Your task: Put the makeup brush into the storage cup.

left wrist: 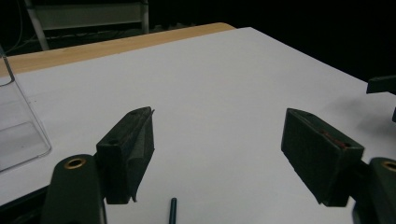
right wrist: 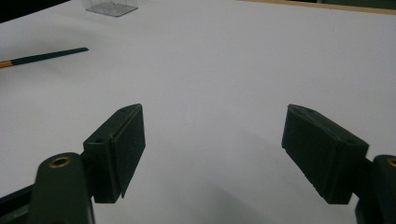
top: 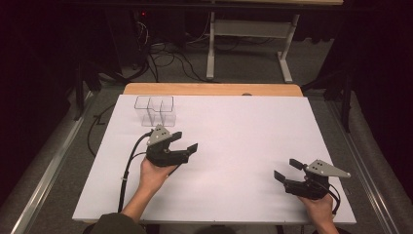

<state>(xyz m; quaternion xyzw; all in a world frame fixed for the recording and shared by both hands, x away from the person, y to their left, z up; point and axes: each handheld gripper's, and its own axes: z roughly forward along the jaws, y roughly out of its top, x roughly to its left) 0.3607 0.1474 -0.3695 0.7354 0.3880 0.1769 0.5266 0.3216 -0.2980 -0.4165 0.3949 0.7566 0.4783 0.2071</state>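
Note:
My left gripper [top: 185,141] hovers over the left half of the white table top [top: 234,126], open, with nothing between its jaws. In the left gripper view, the dark tip of a thin stick [left wrist: 173,210] lies on the table just under the open left gripper [left wrist: 219,116]. The right gripper view shows that stick [right wrist: 46,56] with a dark end and a yellow-orange shaft. My right gripper [top: 288,170] is open near the front right corner, and the right gripper [right wrist: 215,112] holds nothing.
A clear plastic organiser with several compartments [top: 154,109] stands at the back left of the table, just beyond the left gripper; it shows as a clear organiser [left wrist: 18,126] and a clear organiser [right wrist: 109,6]. A wooden edge [top: 209,89] borders the table's far side.

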